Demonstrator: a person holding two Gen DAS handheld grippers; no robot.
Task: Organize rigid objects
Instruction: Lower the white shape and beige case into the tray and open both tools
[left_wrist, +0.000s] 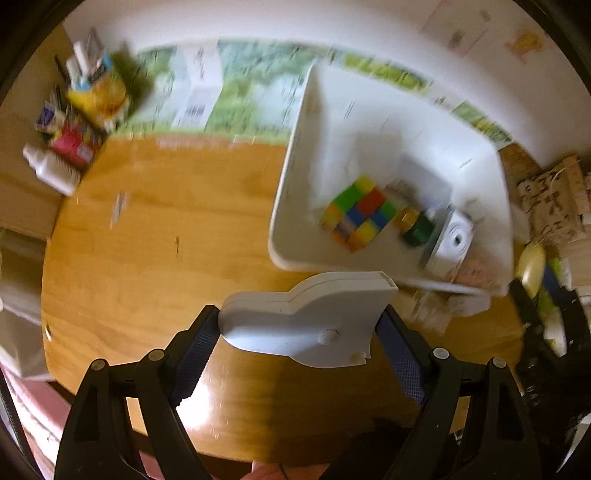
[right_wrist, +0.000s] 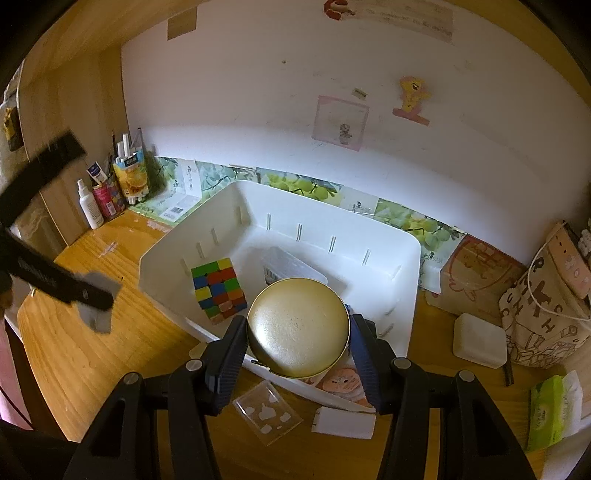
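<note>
Gold tin (right_wrist: 298, 326) hangs over white bin's (right_wrist: 168, 247) near rim.

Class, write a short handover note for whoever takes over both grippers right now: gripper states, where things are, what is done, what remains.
Left gripper: shut on a flat white plastic piece, held above the wooden desk.
Right gripper: shut on a round gold tin, at the white bin's near edge.
Done: the colour cube and a clear box are in the bin.
Left: bin both held items, perhaps also the small clear case and white block in front.
</note>
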